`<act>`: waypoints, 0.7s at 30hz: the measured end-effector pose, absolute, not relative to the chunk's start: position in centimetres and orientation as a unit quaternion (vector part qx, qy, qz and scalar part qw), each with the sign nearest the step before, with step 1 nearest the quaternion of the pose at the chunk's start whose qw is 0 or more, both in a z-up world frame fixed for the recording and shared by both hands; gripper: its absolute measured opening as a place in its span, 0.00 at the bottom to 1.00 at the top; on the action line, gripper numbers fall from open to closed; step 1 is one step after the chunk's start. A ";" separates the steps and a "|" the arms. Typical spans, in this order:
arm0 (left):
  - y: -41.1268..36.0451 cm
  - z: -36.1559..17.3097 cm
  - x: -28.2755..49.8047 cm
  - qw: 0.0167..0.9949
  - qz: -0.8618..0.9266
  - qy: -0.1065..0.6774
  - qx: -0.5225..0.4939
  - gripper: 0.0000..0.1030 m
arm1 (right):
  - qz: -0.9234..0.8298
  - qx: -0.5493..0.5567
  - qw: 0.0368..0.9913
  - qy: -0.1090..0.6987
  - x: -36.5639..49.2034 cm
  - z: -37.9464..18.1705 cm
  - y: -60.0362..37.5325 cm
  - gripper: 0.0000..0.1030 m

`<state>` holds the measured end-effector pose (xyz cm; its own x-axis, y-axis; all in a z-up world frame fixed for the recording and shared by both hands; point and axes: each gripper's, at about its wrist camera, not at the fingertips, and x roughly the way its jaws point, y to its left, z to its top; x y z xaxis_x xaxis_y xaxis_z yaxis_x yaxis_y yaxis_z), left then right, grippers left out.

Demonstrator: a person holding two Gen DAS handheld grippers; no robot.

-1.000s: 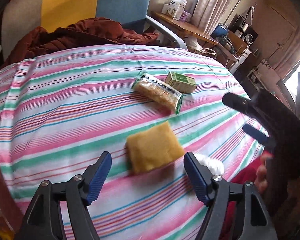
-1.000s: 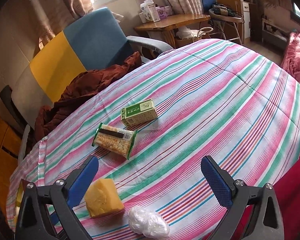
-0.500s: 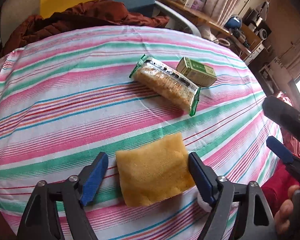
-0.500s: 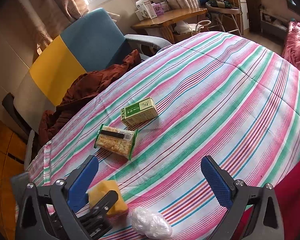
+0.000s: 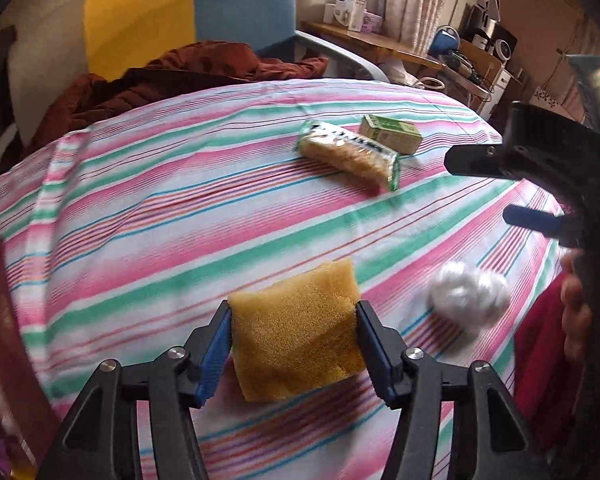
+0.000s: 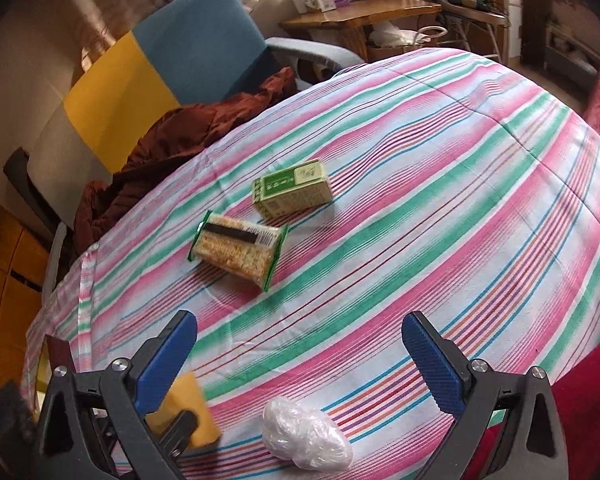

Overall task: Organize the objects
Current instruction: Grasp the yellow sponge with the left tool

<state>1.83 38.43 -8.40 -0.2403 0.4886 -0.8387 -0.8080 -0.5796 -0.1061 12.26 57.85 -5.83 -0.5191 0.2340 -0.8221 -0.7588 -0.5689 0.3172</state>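
My left gripper (image 5: 294, 344) is shut on a yellow sponge (image 5: 296, 328) and holds it at the near edge of the striped tablecloth (image 5: 160, 208); the sponge also shows in the right wrist view (image 6: 192, 412) behind my left finger. My right gripper (image 6: 300, 360) is open and empty, above a crumpled white plastic bag (image 6: 306, 436), which also shows in the left wrist view (image 5: 468, 298). A cracker packet (image 6: 238, 246) and a green box (image 6: 294, 192) lie side by side further back.
A blue and yellow armchair (image 6: 172, 64) with a rust-brown jacket (image 6: 172, 140) stands behind the table. A wooden desk (image 6: 360, 12) with boxes is at the back right. A red cloth (image 6: 588, 400) lies at the near right edge.
My left gripper has closed on the yellow sponge and drawn back with it toward the near edge. My right gripper has stayed open and shifted a little forward over the plastic bag.
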 end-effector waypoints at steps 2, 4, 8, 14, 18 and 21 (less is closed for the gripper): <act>37.3 -8.3 2.0 0.413 0.777 0.178 -0.441 0.59 | 0.801 -0.390 0.302 0.339 11.9 -6.0 57.5 1.00; 36.1 -8.3 2.3 0.399 0.790 0.184 -0.427 0.59 | 0.802 -0.397 0.295 0.335 11.5 -6.2 57.3 1.00; 35.2 -8.7 2.2 0.400 0.795 0.182 -0.419 0.60 | 0.802 -0.415 0.286 0.321 10.9 -6.6 56.7 1.00; 35.1 -9.1 2.2 0.399 0.797 0.179 -0.416 0.60 | 0.796 -0.428 0.288 0.316 10.7 -7.0 56.6 1.00; 35.0 -9.5 1.7 0.399 0.794 0.163 -0.430 0.60 | 0.795 -0.430 0.288 0.314 10.6 -7.1 56.5 1.00; 35.0 -9.6 1.7 0.398 0.794 0.162 -0.431 0.61 | 0.796 -0.432 0.287 0.313 10.5 -7.1 56.5 1.00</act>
<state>1.72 35.04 -9.65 -0.3123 0.4925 -0.8123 -0.7709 -0.6311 -0.0862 10.53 56.50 -7.08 -0.4622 0.1871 -0.8668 -0.7277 -0.6386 0.2501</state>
